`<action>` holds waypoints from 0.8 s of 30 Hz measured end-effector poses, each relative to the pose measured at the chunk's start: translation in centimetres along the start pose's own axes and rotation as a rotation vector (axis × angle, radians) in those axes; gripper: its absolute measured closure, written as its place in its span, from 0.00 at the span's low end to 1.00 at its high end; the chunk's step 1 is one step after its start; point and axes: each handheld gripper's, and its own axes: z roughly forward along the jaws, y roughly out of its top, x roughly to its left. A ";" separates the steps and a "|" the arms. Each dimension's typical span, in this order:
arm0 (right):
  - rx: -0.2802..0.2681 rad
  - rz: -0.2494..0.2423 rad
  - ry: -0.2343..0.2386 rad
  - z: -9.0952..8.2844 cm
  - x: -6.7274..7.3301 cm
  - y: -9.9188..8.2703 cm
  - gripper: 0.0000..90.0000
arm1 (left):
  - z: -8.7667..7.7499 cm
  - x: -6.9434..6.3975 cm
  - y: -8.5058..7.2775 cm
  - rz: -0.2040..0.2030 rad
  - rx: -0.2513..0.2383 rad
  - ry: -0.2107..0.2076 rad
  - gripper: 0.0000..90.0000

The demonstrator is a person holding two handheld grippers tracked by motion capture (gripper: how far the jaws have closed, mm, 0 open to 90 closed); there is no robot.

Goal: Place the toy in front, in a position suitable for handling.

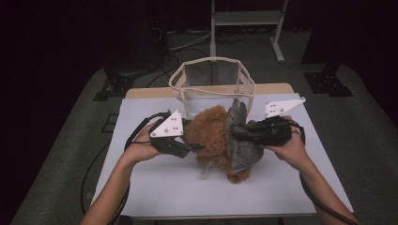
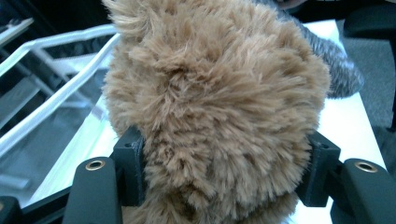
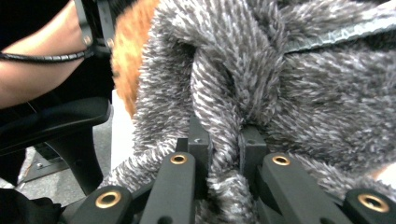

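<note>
**Both grippers on the plush toy above mid-table**

We see our left gripper (image 1: 190,146) clamped on the brown plush toy (image 1: 210,133); in the left gripper view the fur (image 2: 215,93) bulges between the two jaws, pressed from both sides. Our right gripper (image 1: 238,132) pinches a fold of the grey fuzzy garment (image 1: 239,140) that wraps the toy's right side, jaws nearly together on the fabric (image 3: 224,154). The toy hangs between both hands over the middle of the tabletop (image 1: 164,187). Beyond it, at the far edge, stands a white-rimmed mesh basket (image 1: 180,79).
</note>
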 end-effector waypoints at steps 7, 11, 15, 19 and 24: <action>0.032 -0.082 -0.046 -3.1 0.4 5.0 0.88 | 3.0 0.3 2.9 0.037 -0.013 -0.024 0.38; 0.104 -0.141 -0.070 -3.5 0.9 8.1 0.88 | 4.2 0.3 4.2 0.063 -0.018 -0.044 0.38; 0.207 -0.171 -0.085 -2.2 1.3 10.2 0.87 | 5.3 0.1 5.3 0.089 -0.024 -0.059 0.36; 0.270 -0.165 -0.100 -1.3 1.0 9.3 0.88 | 5.8 -0.1 5.3 0.088 0.003 -0.051 0.29; 0.236 -0.119 -0.099 -2.3 0.0 7.8 0.88 | 5.9 -0.2 4.7 0.040 -0.060 -0.038 0.18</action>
